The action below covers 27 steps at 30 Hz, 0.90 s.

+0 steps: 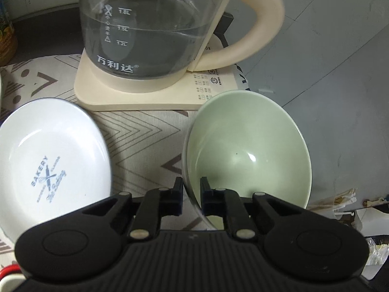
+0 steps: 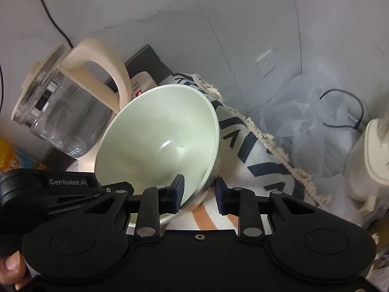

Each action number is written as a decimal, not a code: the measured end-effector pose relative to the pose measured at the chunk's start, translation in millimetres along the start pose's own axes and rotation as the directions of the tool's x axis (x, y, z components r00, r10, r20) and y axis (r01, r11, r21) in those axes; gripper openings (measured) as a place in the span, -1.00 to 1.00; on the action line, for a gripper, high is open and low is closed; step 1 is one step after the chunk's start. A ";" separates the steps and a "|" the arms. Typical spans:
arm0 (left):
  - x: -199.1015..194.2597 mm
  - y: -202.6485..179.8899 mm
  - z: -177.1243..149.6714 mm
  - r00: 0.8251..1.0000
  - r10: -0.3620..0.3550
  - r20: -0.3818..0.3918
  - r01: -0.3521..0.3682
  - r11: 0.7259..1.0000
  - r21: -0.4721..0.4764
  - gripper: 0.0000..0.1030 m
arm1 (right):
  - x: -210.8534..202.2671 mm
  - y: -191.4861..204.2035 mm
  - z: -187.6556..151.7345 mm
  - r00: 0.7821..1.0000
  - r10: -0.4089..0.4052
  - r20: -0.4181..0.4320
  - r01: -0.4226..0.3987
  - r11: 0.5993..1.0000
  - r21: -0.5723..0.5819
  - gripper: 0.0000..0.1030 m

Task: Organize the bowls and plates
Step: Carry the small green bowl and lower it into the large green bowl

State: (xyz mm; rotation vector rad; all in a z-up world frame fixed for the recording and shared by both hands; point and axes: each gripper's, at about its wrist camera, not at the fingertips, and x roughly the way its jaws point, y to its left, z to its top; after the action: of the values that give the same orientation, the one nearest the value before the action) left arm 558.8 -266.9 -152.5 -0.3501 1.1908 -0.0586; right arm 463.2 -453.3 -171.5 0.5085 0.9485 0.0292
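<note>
A glass kettle (image 1: 148, 36) holding water stands on its cream base (image 1: 136, 97) at the back of the desk, on a patterned cloth (image 1: 141, 131). In front of it sits a pale green bowl (image 1: 245, 150), empty and tilted. The left tool (image 1: 192, 189) is clenched on the bowl's near-left rim, one finger inside, one outside. The right tool (image 2: 198, 189) straddles the opposite rim, narrowed but with its outer finger seemingly just clear. A white plate (image 1: 48, 160) lies empty beside the left tool.
</note>
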 end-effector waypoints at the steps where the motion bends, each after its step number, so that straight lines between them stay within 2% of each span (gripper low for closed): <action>1: -3.3 -0.1 -1.5 1.000 -0.004 0.001 0.004 1.000 -0.001 -0.77 | -3.9 -0.1 -0.3 1.000 0.007 0.005 -0.007 1.000 -0.004 -0.48; 13: -64.7 3.6 -22.9 0.997 -0.011 0.075 0.014 0.999 -0.035 -0.78 | -52.8 18.3 -8.2 0.997 0.040 0.064 -0.037 0.998 -0.047 -0.49; 17: -86.0 15.5 -31.9 0.995 -0.026 0.092 0.033 0.997 -0.072 -0.78 | -68.8 27.0 -15.0 0.996 0.049 0.076 -0.046 0.998 -0.049 -0.49; 27: -131.7 46.3 -61.1 0.989 -0.025 0.145 0.039 0.995 -0.097 -0.78 | -104.8 52.2 -41.6 0.991 0.072 0.112 -0.066 0.996 -0.055 -0.50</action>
State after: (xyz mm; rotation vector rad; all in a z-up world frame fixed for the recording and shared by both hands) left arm 446.8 -207.6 -67.8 -0.4538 1.0477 -0.0020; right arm 378.9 -416.0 -88.3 0.4900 0.8163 0.0855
